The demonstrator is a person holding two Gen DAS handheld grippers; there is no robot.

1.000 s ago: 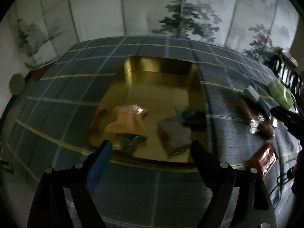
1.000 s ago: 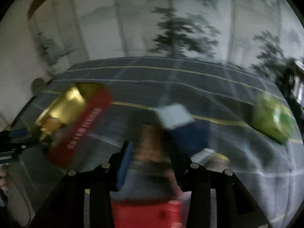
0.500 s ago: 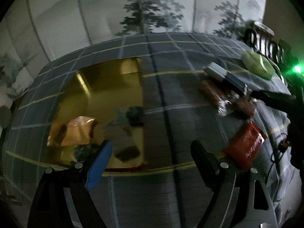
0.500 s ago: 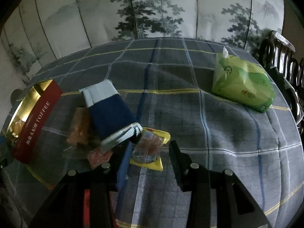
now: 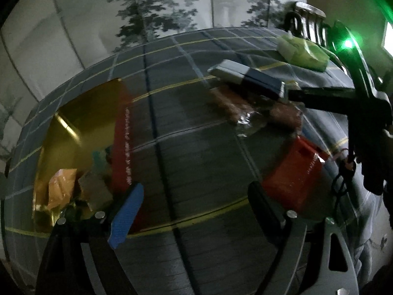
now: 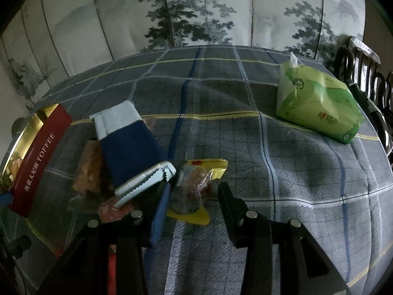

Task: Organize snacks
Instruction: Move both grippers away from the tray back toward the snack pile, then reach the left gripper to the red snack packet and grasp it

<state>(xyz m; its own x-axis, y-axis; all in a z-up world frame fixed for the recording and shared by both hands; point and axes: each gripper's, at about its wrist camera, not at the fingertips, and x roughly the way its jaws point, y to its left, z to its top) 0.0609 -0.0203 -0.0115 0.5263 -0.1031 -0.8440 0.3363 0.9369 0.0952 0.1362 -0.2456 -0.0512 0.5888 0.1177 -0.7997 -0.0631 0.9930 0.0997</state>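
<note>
A gold-lined red toffee tin (image 5: 81,132) sits at the left with several snacks in it; it also shows in the right wrist view (image 6: 36,147). My left gripper (image 5: 194,206) is open and empty above the tablecloth, right of the tin. My right gripper (image 6: 194,194) is open, its fingers on either side of a clear yellow-edged snack packet (image 6: 194,189) lying on the cloth. A blue and white packet (image 6: 130,147), brown snacks (image 6: 89,169) and a red packet (image 5: 294,172) lie nearby.
A green tissue pack (image 6: 316,100) lies at the far right of the checked tablecloth (image 6: 245,123). A dark wooden chair (image 6: 363,68) stands behind it. A painted folding screen (image 6: 196,12) backs the table. The right gripper's arm (image 5: 343,98) shows in the left wrist view.
My left gripper has swung right, away from over the tin toward the loose snacks. My right gripper has moved to and settled around the yellow-edged packet.
</note>
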